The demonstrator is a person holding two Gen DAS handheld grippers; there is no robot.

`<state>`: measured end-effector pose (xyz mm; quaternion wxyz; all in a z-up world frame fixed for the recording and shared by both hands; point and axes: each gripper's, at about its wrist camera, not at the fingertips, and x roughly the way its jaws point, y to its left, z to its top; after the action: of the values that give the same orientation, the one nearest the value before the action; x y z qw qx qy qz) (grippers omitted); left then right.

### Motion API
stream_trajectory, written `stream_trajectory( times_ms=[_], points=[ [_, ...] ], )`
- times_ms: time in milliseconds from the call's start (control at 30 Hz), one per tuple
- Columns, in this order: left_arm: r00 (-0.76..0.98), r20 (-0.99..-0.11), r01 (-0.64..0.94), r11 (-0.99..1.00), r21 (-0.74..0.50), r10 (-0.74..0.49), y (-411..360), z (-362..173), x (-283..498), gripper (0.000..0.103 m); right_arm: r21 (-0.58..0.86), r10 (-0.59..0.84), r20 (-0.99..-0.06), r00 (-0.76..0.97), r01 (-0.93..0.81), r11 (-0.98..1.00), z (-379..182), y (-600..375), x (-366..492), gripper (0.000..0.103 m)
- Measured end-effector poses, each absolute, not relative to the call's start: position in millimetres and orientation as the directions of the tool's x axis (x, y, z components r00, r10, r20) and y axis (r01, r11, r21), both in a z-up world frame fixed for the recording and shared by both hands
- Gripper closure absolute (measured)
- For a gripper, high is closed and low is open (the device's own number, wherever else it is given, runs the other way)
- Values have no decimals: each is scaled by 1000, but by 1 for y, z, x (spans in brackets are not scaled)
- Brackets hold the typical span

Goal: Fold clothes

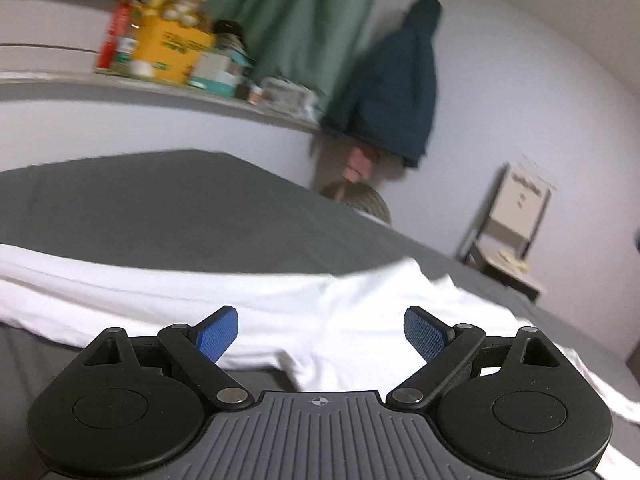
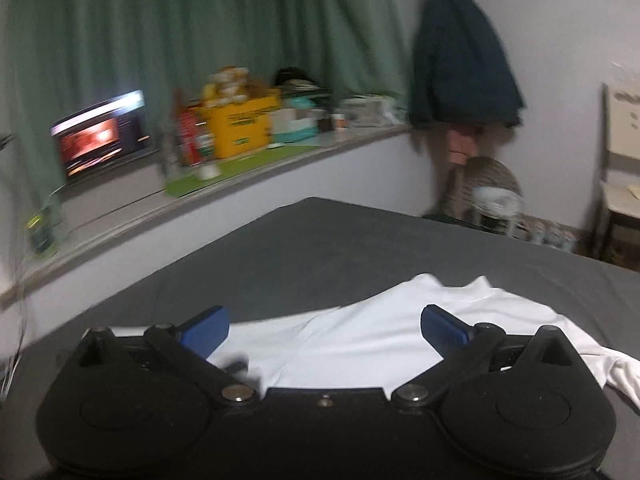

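Observation:
A white garment [image 1: 312,312] lies spread across the dark grey bed [image 1: 180,208], wrinkled and partly doubled over. My left gripper [image 1: 320,334] hovers over its near part, blue pads wide apart, nothing between them. In the right wrist view the same white garment [image 2: 360,336] lies flat on the grey bed [image 2: 320,248], with a sleeve trailing off at the right. My right gripper [image 2: 324,330] stands open above it, and its fingers hold nothing.
A ledge [image 2: 240,168] along the wall carries a yellow box [image 2: 240,128], bottles, small boxes and a lit laptop screen [image 2: 102,136]. Green curtains hang behind. A dark jacket [image 1: 392,92] hangs in the corner above a wicker basket [image 2: 490,184]. A chair [image 1: 516,216] stands at the right.

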<state>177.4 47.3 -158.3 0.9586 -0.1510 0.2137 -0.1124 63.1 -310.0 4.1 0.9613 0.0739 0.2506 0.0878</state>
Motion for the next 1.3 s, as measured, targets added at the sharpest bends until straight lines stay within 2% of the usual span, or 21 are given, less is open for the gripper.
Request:
stream_trajectory(
  times_ms=[133,333,433,600,667,833,900,1033,1133,1300],
  points=[
    [847,-387,200,892,-405,-365,44,-172,181,11,209,166,-499,851,-68,976,14,-309,114,0],
    [785,-395,304,853,-424,-476,28,-182,211,11,163,226,-581,782,-161,974,15,-292,178,0],
    [751,-441,272,838,-474,-493,31,-189,217,11,152,225,-621,750,-166,974,5,-278,207,0],
    [749,-468,236,848,-475,-470,30,-198,223,11,148,157,-749,644,-68,987,-38,-263,268,2],
    [747,-463,239,843,-482,-476,28,-200,225,11,161,139,-782,608,-18,987,-52,-263,288,9],
    [746,-452,268,841,-469,-490,25,-198,225,11,226,137,-805,577,85,970,-66,-280,316,17],
    [743,-459,268,845,-462,-487,23,-197,229,11,202,103,-811,576,111,973,-67,-287,325,22],
    [743,-461,263,845,-465,-485,25,-198,230,11,140,30,-821,570,151,979,-72,-301,334,39],
    [741,-466,260,846,-466,-484,27,-198,230,11,141,21,-828,560,172,975,-78,-308,344,48],
    [742,-465,268,850,-453,-483,26,-198,231,11,236,135,-820,556,114,965,-97,-301,364,49]
  ],
)
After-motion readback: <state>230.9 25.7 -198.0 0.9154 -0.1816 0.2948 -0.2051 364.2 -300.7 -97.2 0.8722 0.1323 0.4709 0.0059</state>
